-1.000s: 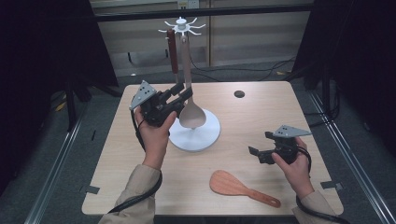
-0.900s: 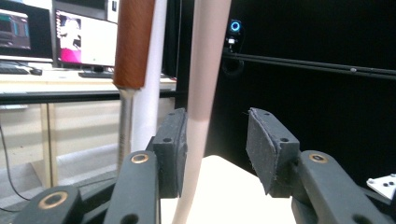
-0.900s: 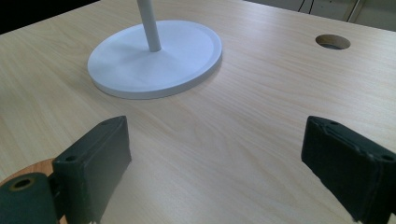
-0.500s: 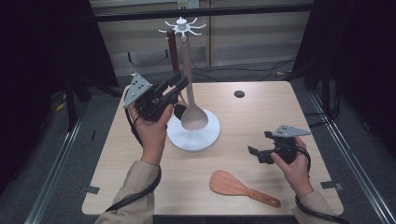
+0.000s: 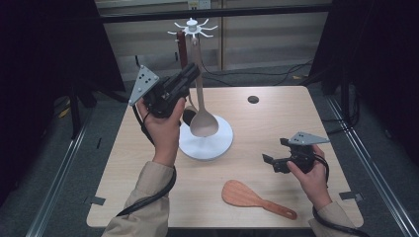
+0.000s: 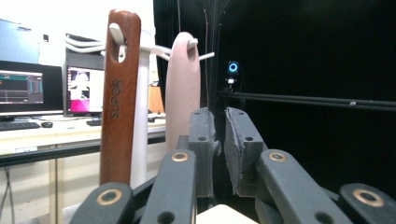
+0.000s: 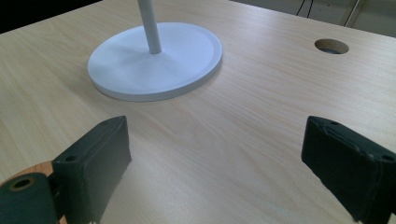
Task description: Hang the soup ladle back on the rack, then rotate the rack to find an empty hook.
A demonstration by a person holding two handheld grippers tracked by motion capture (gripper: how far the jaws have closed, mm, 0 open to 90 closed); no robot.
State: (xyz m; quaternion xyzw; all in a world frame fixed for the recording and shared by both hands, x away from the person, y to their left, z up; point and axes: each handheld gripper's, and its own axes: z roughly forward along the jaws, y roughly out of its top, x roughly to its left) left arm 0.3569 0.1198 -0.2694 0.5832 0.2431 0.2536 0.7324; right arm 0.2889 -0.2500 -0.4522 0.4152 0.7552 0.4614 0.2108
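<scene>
A white hook stand [image 5: 220,144] rises from a round base [image 7: 140,65] at the table's middle. From its hooks hang a beige spoon [image 5: 203,123] and a dark brown wooden handle [image 5: 183,49]. My left gripper [image 5: 194,69] is raised beside the spoon's handle, just left of it. Its jaws have just been closing and are nearly together, with only a thin slit and nothing between them [image 6: 219,112]. The beige handle [image 6: 183,79] and the brown one [image 6: 119,93] stand behind its left jaw. My right gripper [image 5: 273,150] rests low at the right, wide open over bare wood [image 7: 217,135].
A wooden rice paddle [image 5: 242,195] lies flat near the front edge, between the two forearms. A round cable hole [image 5: 253,99] sits at the back of the table. Dark curtains and metal rails flank both sides.
My left hand has risen along the hanging spoon's handle, and its jaws have narrowed. The spoon still hangs in place. The right hand has not moved.
</scene>
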